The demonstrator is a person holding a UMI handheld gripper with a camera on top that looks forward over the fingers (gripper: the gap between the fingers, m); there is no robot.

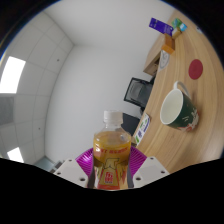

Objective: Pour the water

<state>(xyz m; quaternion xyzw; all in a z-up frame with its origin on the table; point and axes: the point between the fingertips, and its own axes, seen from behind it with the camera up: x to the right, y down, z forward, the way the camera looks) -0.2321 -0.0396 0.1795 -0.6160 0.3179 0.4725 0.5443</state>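
My gripper (111, 166) is shut on a clear bottle (111, 150) of amber liquid with a white cap and a yellow and red label. The magenta pads (84, 158) press on both of its sides. The whole view is rolled, so the wooden table (165, 135) runs up the right side. On it, beyond and to the right of the bottle, sits a dark green cup (181, 108) with a white inside, its mouth facing the bottle. The bottle's cap is a short way from the cup's rim.
A red coaster (195, 69) lies on the table past the cup. Further along stand a purple box (160, 25), an orange item (169, 44) and a dark round object (180, 24). A black chair (137, 92) stands by the white wall.
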